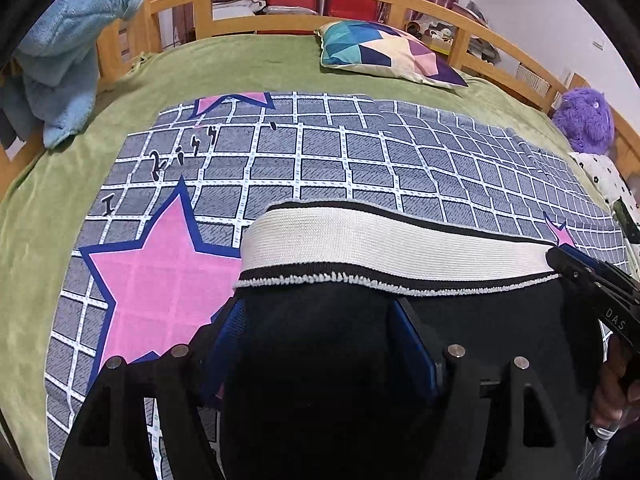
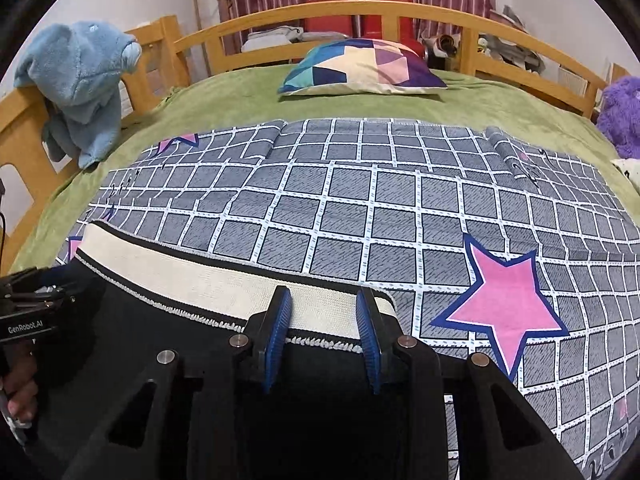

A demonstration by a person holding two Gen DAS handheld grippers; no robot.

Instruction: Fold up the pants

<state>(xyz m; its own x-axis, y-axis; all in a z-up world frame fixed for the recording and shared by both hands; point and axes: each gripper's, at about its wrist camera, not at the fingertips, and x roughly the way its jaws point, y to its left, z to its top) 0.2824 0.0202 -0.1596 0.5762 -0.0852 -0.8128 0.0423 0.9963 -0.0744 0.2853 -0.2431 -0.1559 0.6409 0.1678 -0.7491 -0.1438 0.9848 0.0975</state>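
Observation:
Black pants (image 1: 480, 320) with a wide cream waistband (image 1: 380, 244) lie on a grey checked sheet. In the left wrist view, black cloth bulges between the blue pads of my left gripper (image 1: 320, 344), which stands wide at the waistband's left end. My right gripper (image 2: 326, 320) is open, its blue pads (image 2: 280, 320) astride the cream waistband (image 2: 200, 280) at its right end, over the black cloth (image 2: 140, 340). Each gripper shows at the edge of the other's view.
The grey checked sheet (image 2: 360, 208) with pink stars covers a green blanket (image 1: 240, 64) on a wooden-railed bed. A patchwork pillow (image 2: 360, 68) lies at the far side. A blue plush (image 2: 84, 84) hangs on the left rail, a purple plush (image 1: 586, 120) sits at right.

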